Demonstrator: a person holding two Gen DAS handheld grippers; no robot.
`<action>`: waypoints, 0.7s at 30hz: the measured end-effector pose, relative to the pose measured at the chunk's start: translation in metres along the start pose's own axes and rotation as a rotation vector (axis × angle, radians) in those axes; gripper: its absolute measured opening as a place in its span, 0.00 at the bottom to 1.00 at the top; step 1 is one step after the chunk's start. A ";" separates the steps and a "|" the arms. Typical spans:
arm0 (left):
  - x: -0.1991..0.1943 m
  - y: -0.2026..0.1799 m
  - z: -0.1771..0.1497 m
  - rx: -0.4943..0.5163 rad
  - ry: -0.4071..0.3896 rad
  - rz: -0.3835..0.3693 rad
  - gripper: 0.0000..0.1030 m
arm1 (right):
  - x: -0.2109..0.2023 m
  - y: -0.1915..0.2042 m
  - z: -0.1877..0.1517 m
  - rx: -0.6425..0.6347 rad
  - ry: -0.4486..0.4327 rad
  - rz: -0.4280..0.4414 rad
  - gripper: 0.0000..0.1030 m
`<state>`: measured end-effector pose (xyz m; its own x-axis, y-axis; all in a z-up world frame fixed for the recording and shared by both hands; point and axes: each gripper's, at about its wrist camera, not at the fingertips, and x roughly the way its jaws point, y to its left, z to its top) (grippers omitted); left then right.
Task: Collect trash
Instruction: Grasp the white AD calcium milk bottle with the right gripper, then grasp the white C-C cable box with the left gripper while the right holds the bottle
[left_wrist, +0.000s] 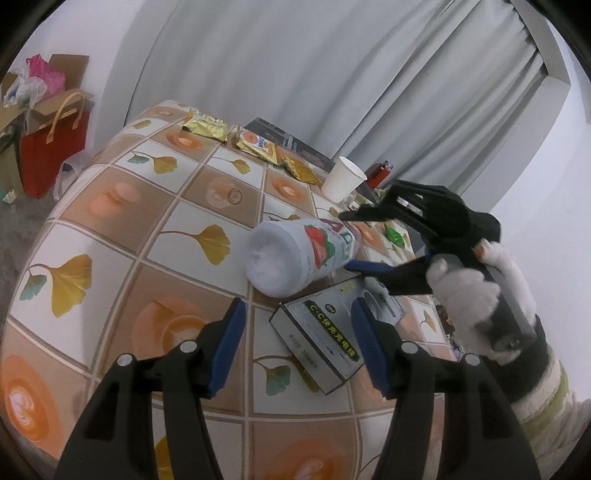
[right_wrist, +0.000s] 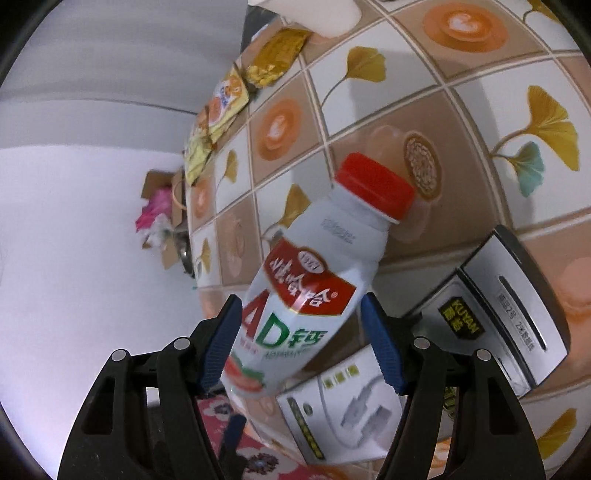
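Note:
A white AD-calcium drink bottle (left_wrist: 301, 254) with a red cap (right_wrist: 375, 182) is held in the air above the patterned table (left_wrist: 122, 221). My right gripper (right_wrist: 301, 341) is shut on its labelled body; the same gripper shows in the left wrist view (left_wrist: 351, 240) with a gloved hand behind it. My left gripper (left_wrist: 297, 349) is open and empty, low over the table, just in front of a grey cable box (left_wrist: 334, 339). The box also shows in the right wrist view (right_wrist: 491, 325).
Several yellow snack wrappers (left_wrist: 255, 142) lie along the far edge. A white paper cup (left_wrist: 341, 179) stands behind the bottle, with red lighters (left_wrist: 378, 171) and a green wrapper (left_wrist: 393, 234) nearby. A red gift bag (left_wrist: 51, 151) and cardboard boxes sit on the floor at left.

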<state>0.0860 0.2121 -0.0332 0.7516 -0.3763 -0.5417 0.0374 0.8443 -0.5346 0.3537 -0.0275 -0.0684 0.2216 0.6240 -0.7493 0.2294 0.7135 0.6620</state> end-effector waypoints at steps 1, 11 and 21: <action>-0.001 0.001 0.000 -0.003 -0.001 -0.002 0.56 | 0.004 0.001 0.002 0.010 -0.001 -0.013 0.61; -0.011 0.012 -0.001 -0.027 -0.018 0.008 0.56 | 0.038 0.035 0.017 -0.060 -0.061 -0.087 0.63; -0.024 0.021 0.000 -0.039 -0.032 0.035 0.56 | 0.046 0.006 0.016 -0.050 0.032 0.249 0.59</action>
<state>0.0686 0.2385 -0.0312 0.7726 -0.3340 -0.5399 -0.0145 0.8409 -0.5410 0.3801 0.0002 -0.0988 0.2352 0.7917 -0.5639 0.1245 0.5508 0.8253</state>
